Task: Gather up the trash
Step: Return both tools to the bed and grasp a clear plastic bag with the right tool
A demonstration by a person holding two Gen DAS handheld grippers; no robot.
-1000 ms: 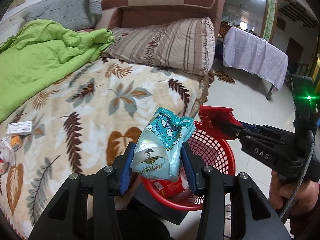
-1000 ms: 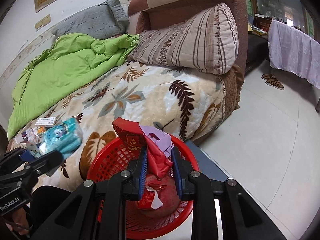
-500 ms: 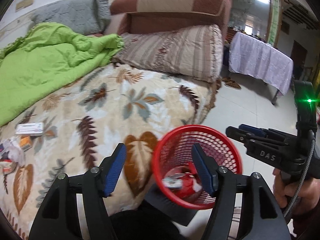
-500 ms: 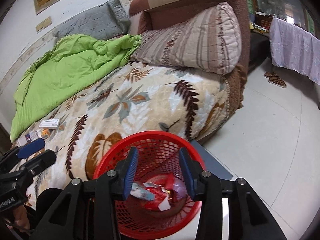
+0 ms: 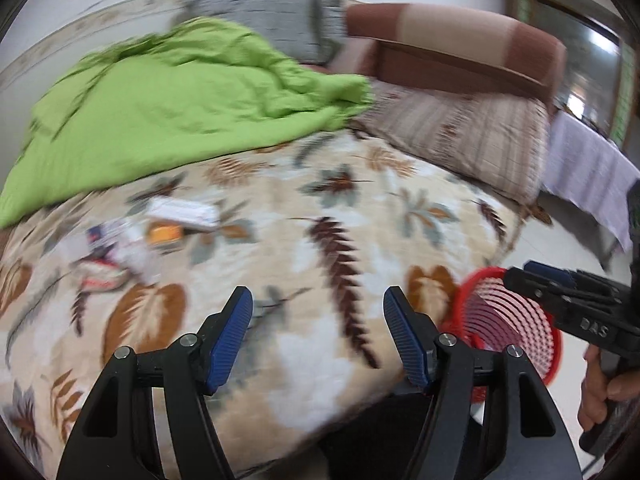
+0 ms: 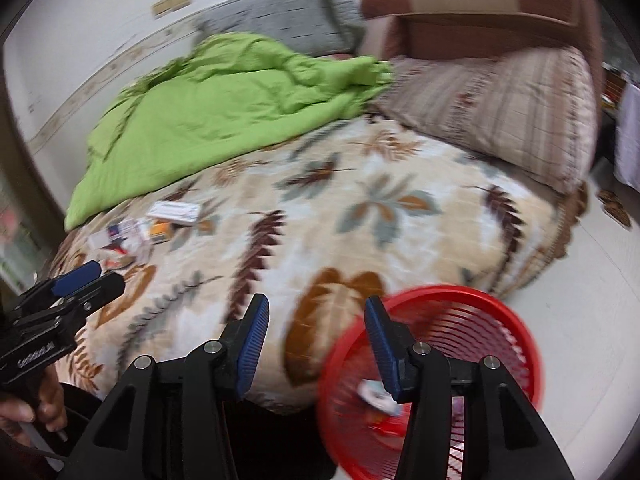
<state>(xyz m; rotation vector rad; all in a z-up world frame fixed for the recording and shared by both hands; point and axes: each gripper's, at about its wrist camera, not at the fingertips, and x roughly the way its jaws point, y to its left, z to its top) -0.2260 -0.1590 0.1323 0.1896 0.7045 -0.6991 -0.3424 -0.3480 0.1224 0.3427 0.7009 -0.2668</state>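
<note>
A bed covered by a leaf-pattern blanket (image 5: 328, 248) fills most of both views, and both pictures are blurred. A green quilt (image 5: 172, 112) lies crumpled on its far left part, with a grey pillow (image 6: 280, 20) behind it and a striped pillow (image 6: 508, 108) at the right, against a brown headboard (image 5: 452, 52). On the floor, just beside the near corner of the bed, stands the red basket (image 6: 472, 308); some wrappers (image 6: 378, 396) lie at its bottom, too blurred to tell apart. The left gripper (image 5: 318, 336) hangs over the near edge of the blanket with its blue pads wide apart and nothing between them. The right gripper (image 6: 316, 346) is also released and empty; its left finger is over the bed edge and its right finger is over the basket rim. More trash is on the blanket at the left, below the quilt: a white flat box (image 6: 174, 211), a small orange box (image 6: 161, 232), and a heap of crumpled packets (image 5: 116, 252).
</note>
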